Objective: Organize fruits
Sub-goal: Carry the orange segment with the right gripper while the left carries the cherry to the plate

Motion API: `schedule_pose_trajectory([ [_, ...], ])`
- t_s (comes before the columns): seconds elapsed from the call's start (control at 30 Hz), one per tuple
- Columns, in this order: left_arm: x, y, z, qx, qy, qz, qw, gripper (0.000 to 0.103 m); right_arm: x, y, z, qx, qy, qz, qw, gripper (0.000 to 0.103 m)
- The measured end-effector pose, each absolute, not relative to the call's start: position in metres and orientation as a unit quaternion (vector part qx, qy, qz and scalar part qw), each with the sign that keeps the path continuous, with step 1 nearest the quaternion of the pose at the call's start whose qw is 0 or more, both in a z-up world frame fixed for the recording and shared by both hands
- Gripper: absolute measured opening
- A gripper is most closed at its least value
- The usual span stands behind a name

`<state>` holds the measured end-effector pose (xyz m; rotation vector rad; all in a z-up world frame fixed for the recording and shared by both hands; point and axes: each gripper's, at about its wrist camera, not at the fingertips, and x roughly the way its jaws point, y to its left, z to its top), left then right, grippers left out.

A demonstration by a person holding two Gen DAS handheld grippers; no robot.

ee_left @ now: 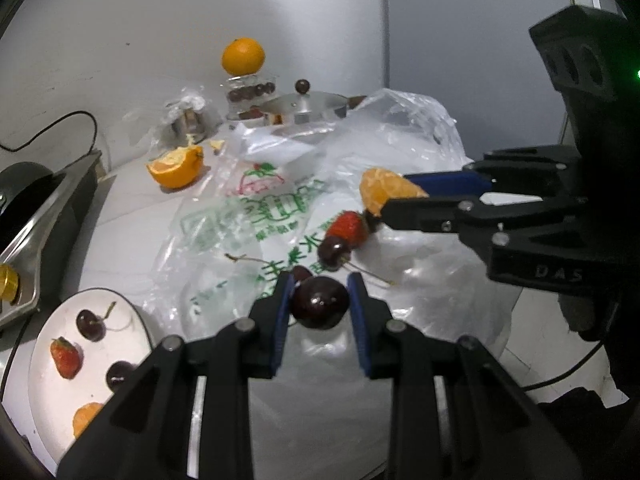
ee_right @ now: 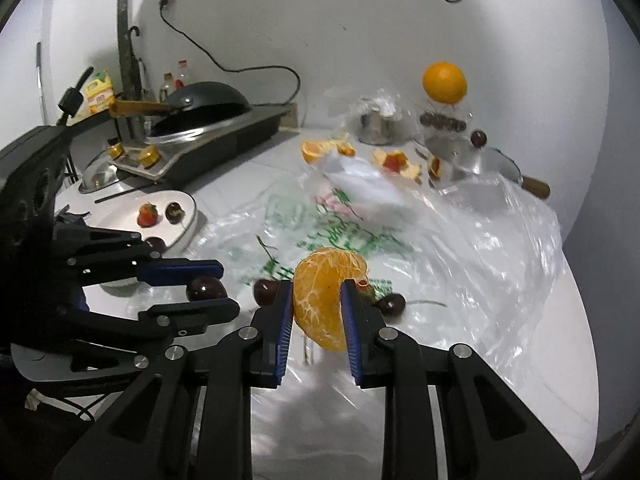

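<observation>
The left gripper (ee_left: 319, 300) is clamped on a dark cherry (ee_left: 319, 307), gripped across its widest part so the round fruit cannot roll out. The right gripper (ee_right: 317, 300) is clamped on a peeled orange segment (ee_right: 326, 296), pads on its flat faces. Both fruits hang clear of the printed plastic bag (ee_left: 256, 216); a strawberry (ee_left: 346, 229) lies on it. The white plate (ee_left: 44, 360), already holding sorted fruit, sits nearby, the likely destination. The bag's green print is unreadable; "DAS" is embossed on the right gripper body.
</observation>
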<state>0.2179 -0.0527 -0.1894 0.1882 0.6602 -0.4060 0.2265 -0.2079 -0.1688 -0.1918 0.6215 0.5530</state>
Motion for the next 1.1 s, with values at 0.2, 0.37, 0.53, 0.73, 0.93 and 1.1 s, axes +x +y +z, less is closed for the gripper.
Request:
schedule_pose_trajectory([
  [0.2,0.213,-0.037,-0.185,0.082,0.317,-0.188,0.926,0.029,0.224,-0.195,-0.164,-0.102,0.298,0.279,0.907,0.025],
  [0.37,0.208,-0.026,-0.184,0.075,0.316,-0.179,0.929,0.028,0.222,-0.183,-0.163,-0.11,0.3,0.286,0.904,0.025],
  [0.53,0.203,-0.013,-0.182,0.068,0.313,-0.169,0.932,0.029,0.22,-0.172,-0.164,-0.119,0.301,0.292,0.9,0.025],
  [0.73,0.198,0.005,-0.181,0.059,0.312,-0.153,0.936,0.029,0.218,-0.158,-0.164,-0.128,0.301,0.3,0.896,0.025],
  [0.93,0.192,0.025,-0.182,0.046,0.312,-0.136,0.939,0.029,0.218,-0.143,-0.166,-0.134,0.303,0.307,0.892,0.025],
  [1.1,0.188,0.039,-0.185,0.037,0.313,-0.123,0.941,0.029,0.216,-0.132,-0.167,-0.141,0.304,0.312,0.889,0.025],
])
